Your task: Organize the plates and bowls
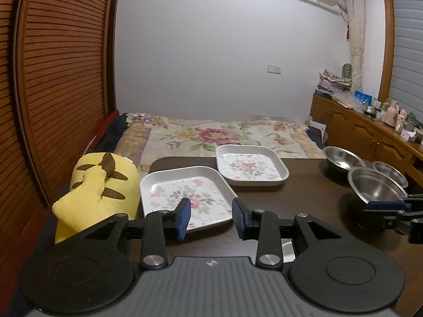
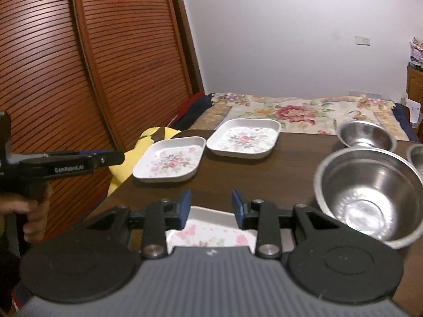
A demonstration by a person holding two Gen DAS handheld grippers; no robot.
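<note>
Both claws stand partly spread with nothing pinched between the blue pads. Left claw (image 1: pixel 211 218) hangs above the near edge of the dark brown wooden table (image 1: pixel 304 198), its gap framing the near corner of a white square plate with a pink flower print (image 1: pixel 185 192); the pads do not touch it. Right claw (image 2: pixel 211 208) hangs over a third flower-print plate (image 2: pixel 211 227) lying at the table's near edge, at 6 o'clock, partly hidden by the claw body; whether the pads touch it I cannot tell.

From the right wrist view, the first plate lies at 10 o'clock on the table and a second white square flower-print plate (image 2: pixel 244 137) just beside it at 12 o'clock, apart. A large round steel bowl (image 2: pixel 370 192) sits at 3 o'clock, a smaller steel bowl (image 2: pixel 366 134) behind it at 1 o'clock, and the rim of another steel bowl (image 2: pixel 417 157) at the right edge.

White lettering on the side of the left claw's black body reads "GenRobot.AI" (image 2: pixel 69 168); a hand (image 2: pixel 34 211) grips its handle below.

A yellow plush toy with brown stripes (image 1: pixel 97 192) lies against the table's left side at 9 o'clock.
</note>
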